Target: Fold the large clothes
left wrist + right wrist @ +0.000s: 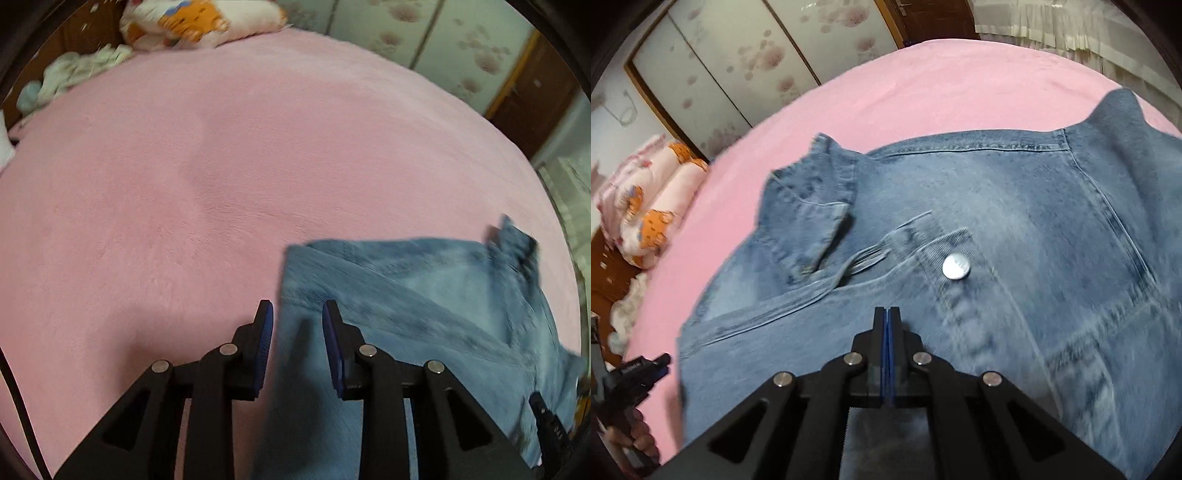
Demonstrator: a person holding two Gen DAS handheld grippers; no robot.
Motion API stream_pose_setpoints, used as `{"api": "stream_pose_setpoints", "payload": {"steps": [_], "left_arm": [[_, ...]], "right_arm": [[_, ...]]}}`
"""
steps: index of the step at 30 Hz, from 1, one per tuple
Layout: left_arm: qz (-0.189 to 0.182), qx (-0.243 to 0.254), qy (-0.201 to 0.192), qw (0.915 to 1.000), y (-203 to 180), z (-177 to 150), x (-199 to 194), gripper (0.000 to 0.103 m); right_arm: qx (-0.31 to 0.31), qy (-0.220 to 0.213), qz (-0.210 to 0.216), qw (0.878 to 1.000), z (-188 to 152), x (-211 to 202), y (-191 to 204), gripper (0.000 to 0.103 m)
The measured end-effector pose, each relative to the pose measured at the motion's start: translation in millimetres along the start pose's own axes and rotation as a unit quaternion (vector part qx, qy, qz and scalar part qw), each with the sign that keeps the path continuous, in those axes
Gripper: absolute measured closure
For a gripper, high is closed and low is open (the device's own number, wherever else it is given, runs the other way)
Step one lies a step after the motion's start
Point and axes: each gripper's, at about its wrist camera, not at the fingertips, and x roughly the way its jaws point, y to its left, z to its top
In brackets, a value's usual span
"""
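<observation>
Your left gripper (297, 314) is parted w/ nothing pinched, just bare air between the pads, hanging over the left edge of the denim jacket (960, 240). Your right gripper (887, 317) is clamped tight on itself, pads touching, nothing in it afaict, hovering above the middle of the jacket just short of the metal button (956, 266). Jacket itself is spread mostly flat on the pink blanket (221, 166), near edge toward you, w/ a cuff or collar bit (812, 206) flipped up on the far left and a seam (967, 146) running across the top. Imo denim like this is heavy and stiff-ish, so it won't drape like a tee; it'll hold a crease but it'll also drag on that fuzzy blanket, so lift, don't slide. Not slippery, not fragile, the pads should bite fine. Grab at thick spots: hem corners, shoulder seams or the cuff, bc a pinch of single-layer fabric mid-panel will prob just tent up. Watch the button, it'll make a lump if it lands in a fold line. Both views are blurry so can't tell exactly which part is which. Cartoon pillow (192, 22) and wardrobe doors (738, 48) are well clear
</observation>
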Motion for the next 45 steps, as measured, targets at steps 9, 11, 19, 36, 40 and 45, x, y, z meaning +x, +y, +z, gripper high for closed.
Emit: {"api": "stream_pose_setpoints", "payload": {"steps": [9,11,19,36,40,45], "left_arm": [[-0.047,0.037,0.045,0.9972,-56,-88,-53,0.075],[-0.040,0.051,0.067,0.9956,-64,-111,-57,0.074],[-0.016,0.086,0.140,0.9863,-105,-198,-96,0.057],[-0.063,0.207,0.244,0.9455,-308,-350,-163,0.042],[-0.070,0.252,0.251,0.9319,-361,-370,-169,0.022],[-0.059,0.310,0.251,0.9150,-417,-397,-170,0.022]], "right_arm": [[0.050,0.039,0.053,0.997,-80,-57,-6,0.100],[0.062,0.055,0.060,0.995,-100,-65,-12,0.100],[0.144,0.157,0.117,0.970,-143,-99,-69,0.100],[0.168,0.211,0.083,0.959,-89,-210,-285,0.069],[0.216,0.188,0.079,0.955,-70,-218,-335,0.058],[0.286,0.134,0.064,0.947,-40,-219,-402,0.054]]}}
